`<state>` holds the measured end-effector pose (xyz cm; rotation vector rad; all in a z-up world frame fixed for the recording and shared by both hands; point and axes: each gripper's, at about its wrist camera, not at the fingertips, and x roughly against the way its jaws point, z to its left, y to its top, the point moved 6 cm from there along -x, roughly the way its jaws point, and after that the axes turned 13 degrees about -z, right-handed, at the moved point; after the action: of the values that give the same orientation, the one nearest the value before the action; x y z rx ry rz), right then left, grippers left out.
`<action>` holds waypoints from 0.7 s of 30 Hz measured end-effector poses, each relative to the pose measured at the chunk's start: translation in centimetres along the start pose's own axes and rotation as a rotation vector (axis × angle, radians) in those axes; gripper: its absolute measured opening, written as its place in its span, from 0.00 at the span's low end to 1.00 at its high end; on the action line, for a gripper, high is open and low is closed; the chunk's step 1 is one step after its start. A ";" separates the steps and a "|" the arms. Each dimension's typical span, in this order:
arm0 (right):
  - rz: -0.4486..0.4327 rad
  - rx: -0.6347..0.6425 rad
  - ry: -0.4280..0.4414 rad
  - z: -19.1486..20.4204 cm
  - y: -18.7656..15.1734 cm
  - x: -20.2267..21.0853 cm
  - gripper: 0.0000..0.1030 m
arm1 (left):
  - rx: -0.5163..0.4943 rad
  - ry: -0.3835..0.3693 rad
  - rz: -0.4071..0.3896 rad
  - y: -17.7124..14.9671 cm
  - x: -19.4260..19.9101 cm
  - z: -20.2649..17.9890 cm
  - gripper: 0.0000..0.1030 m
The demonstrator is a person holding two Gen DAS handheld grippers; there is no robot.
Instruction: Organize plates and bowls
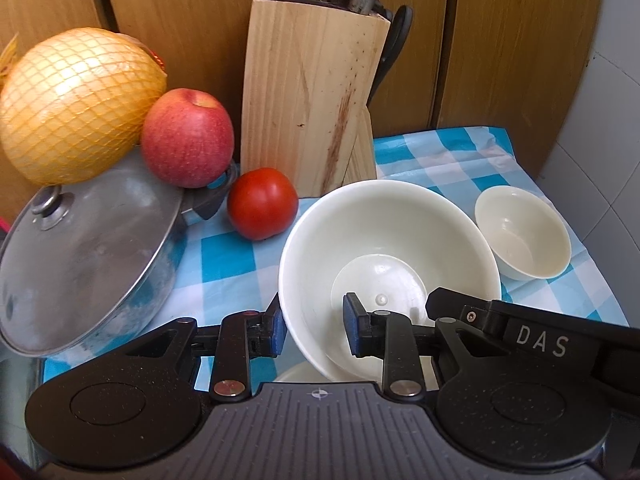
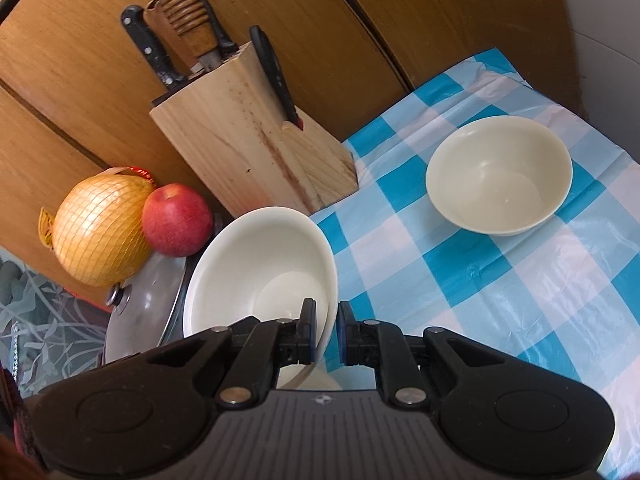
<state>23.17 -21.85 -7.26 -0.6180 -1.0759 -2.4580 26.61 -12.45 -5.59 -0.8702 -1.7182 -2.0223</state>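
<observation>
Both tools grip one large cream ceramic bowl point(image 1: 384, 248), tilted above the blue-and-white checked surface point(image 2: 500, 280). Left tool point(image 1: 316, 326) clamps its near-left rim; right tool point(image 2: 325, 330) pinches the right rim. Small cream bowl point(image 2: 498, 176) sits apart. Only left view shows the red tomato point(image 1: 262, 204).

Home kitchen: knife block point(image 1: 308, 92), pot point(image 1: 88, 264).
</observation>
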 end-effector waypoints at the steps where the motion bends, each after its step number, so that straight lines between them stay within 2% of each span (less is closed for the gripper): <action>1: 0.005 0.000 0.005 0.1 -0.1 0.1 0.12 | -0.002 0.003 -0.004 -0.1 0.2 0.1 0.35; 21: 0.043 0.043 0.046 1.9 -2.6 3.5 0.12 | -0.003 0.035 -0.023 -2.2 4.4 1.4 0.36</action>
<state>19.42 -19.37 -5.79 -0.5626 -1.0829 -2.3941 22.22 -10.11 -4.28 -0.8150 -1.7146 -2.0426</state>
